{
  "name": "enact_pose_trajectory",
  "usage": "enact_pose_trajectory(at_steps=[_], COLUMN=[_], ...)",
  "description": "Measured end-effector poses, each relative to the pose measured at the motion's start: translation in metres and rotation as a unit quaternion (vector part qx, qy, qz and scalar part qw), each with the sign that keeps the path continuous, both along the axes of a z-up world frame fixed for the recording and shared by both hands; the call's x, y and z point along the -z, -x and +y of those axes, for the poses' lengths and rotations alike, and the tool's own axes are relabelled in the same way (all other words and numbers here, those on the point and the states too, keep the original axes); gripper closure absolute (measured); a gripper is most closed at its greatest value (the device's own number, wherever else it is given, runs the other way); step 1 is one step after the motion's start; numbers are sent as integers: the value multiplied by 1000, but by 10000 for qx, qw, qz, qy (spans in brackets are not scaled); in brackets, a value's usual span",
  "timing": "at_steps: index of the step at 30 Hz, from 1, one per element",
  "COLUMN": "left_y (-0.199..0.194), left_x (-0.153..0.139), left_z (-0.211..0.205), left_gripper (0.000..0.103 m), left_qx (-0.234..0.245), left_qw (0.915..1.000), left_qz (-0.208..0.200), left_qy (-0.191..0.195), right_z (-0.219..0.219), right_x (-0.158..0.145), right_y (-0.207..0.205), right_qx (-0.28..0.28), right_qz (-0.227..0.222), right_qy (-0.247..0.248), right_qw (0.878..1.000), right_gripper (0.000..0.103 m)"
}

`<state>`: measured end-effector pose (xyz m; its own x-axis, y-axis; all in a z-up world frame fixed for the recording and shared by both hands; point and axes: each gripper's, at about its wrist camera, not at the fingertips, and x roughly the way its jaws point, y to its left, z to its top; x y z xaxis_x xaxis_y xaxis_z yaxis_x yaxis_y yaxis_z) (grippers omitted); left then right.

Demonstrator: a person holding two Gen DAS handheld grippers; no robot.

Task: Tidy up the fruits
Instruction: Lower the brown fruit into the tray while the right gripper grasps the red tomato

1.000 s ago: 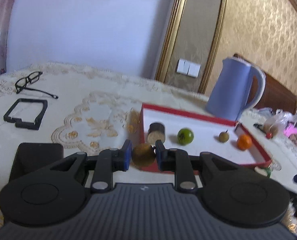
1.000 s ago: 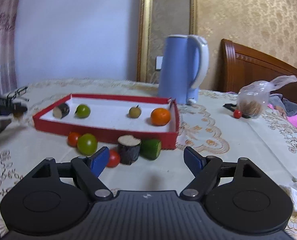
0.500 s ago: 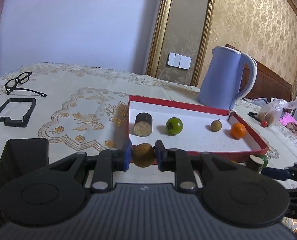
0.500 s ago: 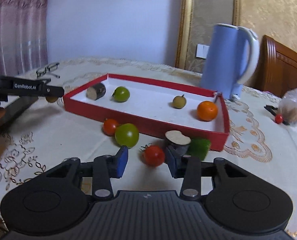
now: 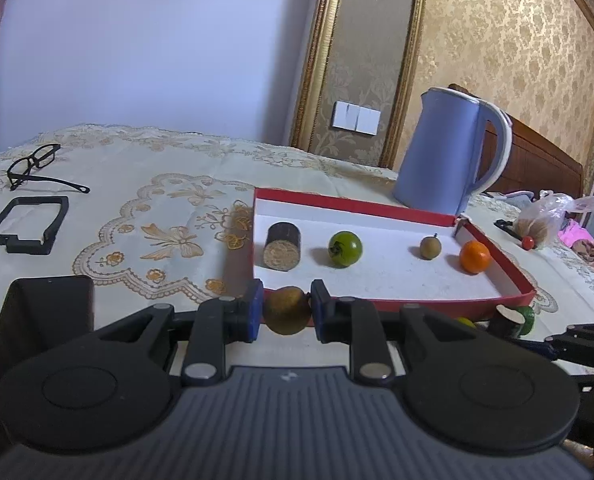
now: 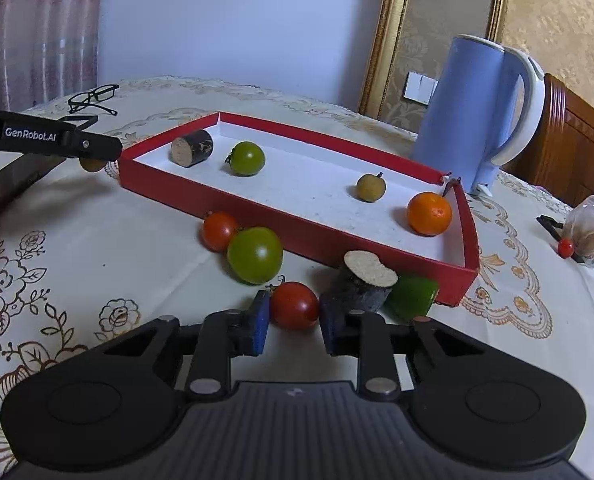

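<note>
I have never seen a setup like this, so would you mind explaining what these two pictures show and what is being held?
There is no robot arm here: a person carries a black two-finger tool in each hand, and each tool has a wide-angle camera looking forward along its fingers.

The left-hand picture shows the left tool shut on a round brownish fruit. The right-hand picture shows the right tool; its jaws have just closed on a small red tomato.

Both look over a table with an embroidered cream cloth. On it sits a shallow red tray with a white floor, holding a dark cut log piece, a green tomato, a small brown fruit and an orange. In front of the tray lie another red tomato, a bigger green tomato, a second log piece and a green chunk. A pale blue kettle stands behind.
</note>
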<state>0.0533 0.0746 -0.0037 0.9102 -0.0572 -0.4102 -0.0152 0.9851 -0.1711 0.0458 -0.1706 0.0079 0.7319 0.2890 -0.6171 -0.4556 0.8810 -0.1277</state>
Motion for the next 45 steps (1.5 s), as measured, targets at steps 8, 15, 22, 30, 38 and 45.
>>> enact_pose_trajectory(at_steps=[8,15,22,30,38,45], left_y=[-3,-31,-65,-90,-130,-151], left_x=[-11,-21,-19,-16,-12,-8], left_z=[-14,-48,-72,-96,-115,-126], left_gripper=[81,80,80,80,80,71], left_qx=[234,515,768,807,662,529], left_qw=[9997,9975,9953,9914,9869,9839], left_qz=[-62,-52,215,315,489,634], left_qy=[-89,-484,-553,-977,-1388,-1584], right_z=[-10,-28,-44,-48,-50,-54], right_x=[-6,-16,-18,-19,-21,-21], right_y=[18,28,31,32,35,35], right_qx=[29,141,291,322,322,396], right_qz=[-161,-278,-310,-336,-376,-367], right_qy=[-217,-473,-631,-684,-725,-752], right_qw=[9996,9984,9971,9966,9961,9957], right_gripper=[77,77,77,77,77,77])
